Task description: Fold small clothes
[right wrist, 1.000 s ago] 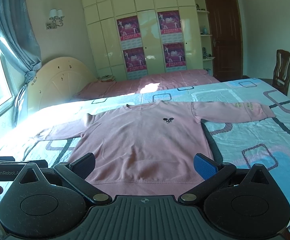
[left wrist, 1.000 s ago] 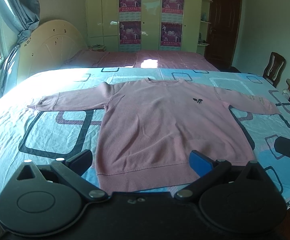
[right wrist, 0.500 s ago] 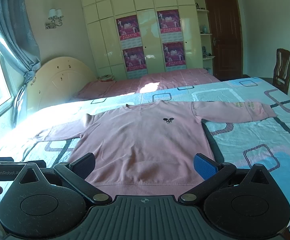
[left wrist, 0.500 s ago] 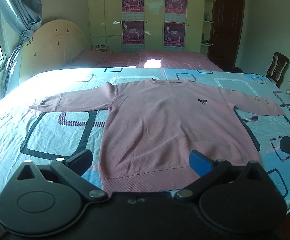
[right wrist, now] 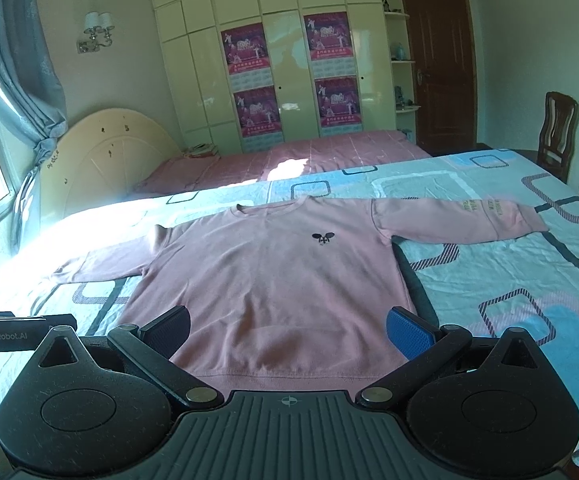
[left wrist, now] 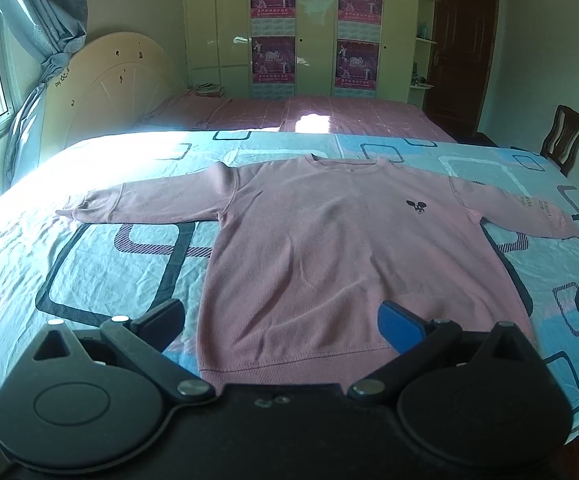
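left gripper [left wrist: 281, 320]: fingers spread, nothing held, poised above hem | right gripper [right wrist: 287, 330]: fingers spread, nothing held, above hem | pink knit sweatshirt [left wrist: 329, 248]: laid flat, sleeves outstretched, on blue patterned bedsheet [left wrist: 89, 264] | bare sheet seen beyond both sleeves

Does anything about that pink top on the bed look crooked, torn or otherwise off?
Nothing stands out. The pink sweatshirt lies flat and face up on the patterned bedspread, both sleeves spread out, hem straight, with only soft creases. Both tongs, left and right, are open and hold nothing.
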### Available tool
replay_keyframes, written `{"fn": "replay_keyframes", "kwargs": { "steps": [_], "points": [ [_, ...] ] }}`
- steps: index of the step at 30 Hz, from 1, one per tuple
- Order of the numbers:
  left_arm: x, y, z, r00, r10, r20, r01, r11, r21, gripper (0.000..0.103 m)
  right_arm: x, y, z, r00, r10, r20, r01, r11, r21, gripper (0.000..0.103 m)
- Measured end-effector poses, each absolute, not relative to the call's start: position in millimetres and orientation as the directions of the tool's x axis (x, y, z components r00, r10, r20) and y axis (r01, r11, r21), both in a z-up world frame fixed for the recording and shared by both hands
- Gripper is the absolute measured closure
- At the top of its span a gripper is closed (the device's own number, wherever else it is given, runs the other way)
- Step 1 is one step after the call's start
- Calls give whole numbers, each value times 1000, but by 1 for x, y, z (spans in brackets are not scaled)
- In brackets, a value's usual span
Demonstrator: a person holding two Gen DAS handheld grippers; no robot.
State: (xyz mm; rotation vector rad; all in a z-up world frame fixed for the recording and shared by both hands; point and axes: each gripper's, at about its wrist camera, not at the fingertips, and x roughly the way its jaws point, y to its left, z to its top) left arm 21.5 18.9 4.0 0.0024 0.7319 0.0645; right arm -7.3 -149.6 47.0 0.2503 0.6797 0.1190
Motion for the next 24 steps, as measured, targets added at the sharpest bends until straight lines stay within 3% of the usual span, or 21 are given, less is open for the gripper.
{"fn": "replay_keyframes", "kwargs": {
  "steps": [24],
  "points": [
    [105, 22, -16, 737, 90, -670, -106, 994, 17, 0, 74, -181, 23, 761, 170, -626, 1, 965, 263, 0]
  ]
}}
